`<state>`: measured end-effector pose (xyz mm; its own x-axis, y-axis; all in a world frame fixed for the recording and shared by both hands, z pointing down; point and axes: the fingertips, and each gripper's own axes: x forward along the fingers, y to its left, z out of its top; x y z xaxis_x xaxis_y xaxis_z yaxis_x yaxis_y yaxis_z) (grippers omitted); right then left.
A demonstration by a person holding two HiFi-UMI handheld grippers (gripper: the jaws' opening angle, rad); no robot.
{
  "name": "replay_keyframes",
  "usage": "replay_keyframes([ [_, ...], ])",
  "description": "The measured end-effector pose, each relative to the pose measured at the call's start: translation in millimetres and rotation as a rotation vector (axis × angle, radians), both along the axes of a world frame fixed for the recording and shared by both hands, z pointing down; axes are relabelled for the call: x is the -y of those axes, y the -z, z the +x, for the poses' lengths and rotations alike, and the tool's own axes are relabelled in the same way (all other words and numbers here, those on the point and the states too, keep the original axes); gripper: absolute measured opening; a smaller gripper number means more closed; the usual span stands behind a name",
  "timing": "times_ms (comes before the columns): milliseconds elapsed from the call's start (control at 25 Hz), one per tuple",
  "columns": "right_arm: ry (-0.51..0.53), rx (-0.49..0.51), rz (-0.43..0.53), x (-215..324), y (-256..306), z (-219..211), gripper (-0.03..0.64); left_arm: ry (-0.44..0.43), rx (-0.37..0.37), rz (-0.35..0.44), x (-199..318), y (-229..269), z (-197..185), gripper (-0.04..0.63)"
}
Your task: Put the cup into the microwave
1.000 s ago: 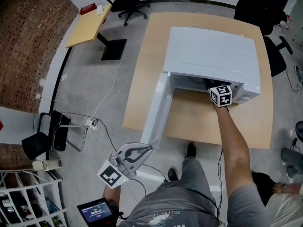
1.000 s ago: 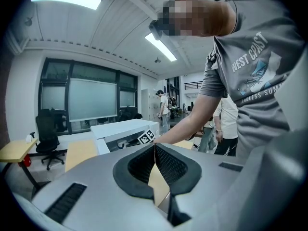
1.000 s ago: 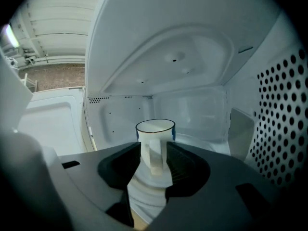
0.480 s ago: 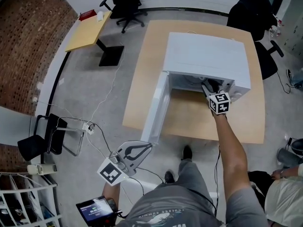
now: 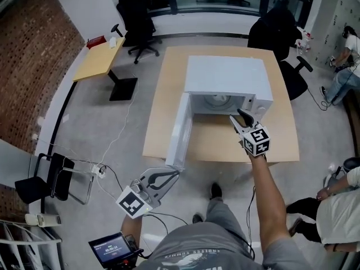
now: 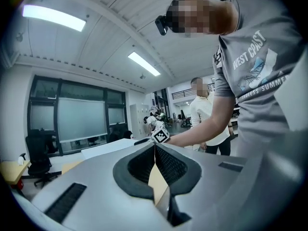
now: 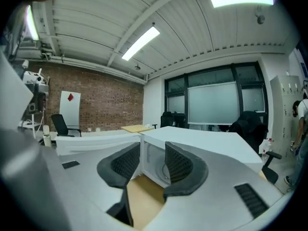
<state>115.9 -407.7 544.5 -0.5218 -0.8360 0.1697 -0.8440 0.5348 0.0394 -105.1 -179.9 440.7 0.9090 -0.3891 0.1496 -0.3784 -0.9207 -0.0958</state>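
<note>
**Right gripper out of the microwave, jaws empty**

A second earlier the right gripper (image 5: 236,117) sat inside the microwave (image 5: 225,75) cavity. Now it hung clear in front of the opening, centre-right of the head view. Its jaws had just been opening and stood wide apart, with nothing between them. The left gripper (image 5: 174,174) waited low at lower centre, jaws together and empty, just beside the lower edge of the open door (image 5: 180,131).

I could not pick out the cup in any view. The cavity was dim and showed only a round shape on its floor. I judged the cup had been left inside and that closing the door came next.

The microwave stood on a pale wooden table (image 5: 225,142) over grey floor with loose cable. There was a brick wall at the left, a small desk (image 5: 101,58) at upper left, windows and black office chairs along the top, and bystanders at the right edge.
</note>
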Motion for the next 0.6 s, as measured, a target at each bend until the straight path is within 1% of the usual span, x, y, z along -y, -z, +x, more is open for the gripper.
replay_keyframes([
  [120,0.016,0.012,0.039,-53,47,-8,0.166,-0.034,-0.022,0.04,-21,16,3,0.021],
  [320,0.029,-0.033,0.039,-140,109,-19,0.118,-0.088,-0.035,0.079,-57,33,8,0.021],
  [480,0.002,-0.038,0.066,-201,150,-18,0.117,-0.127,-0.072,0.104,-82,45,15,0.021],
  [600,-0.012,-0.049,0.083,-239,172,-17,0.117,-0.15,-0.082,0.122,-98,52,18,0.021],
])
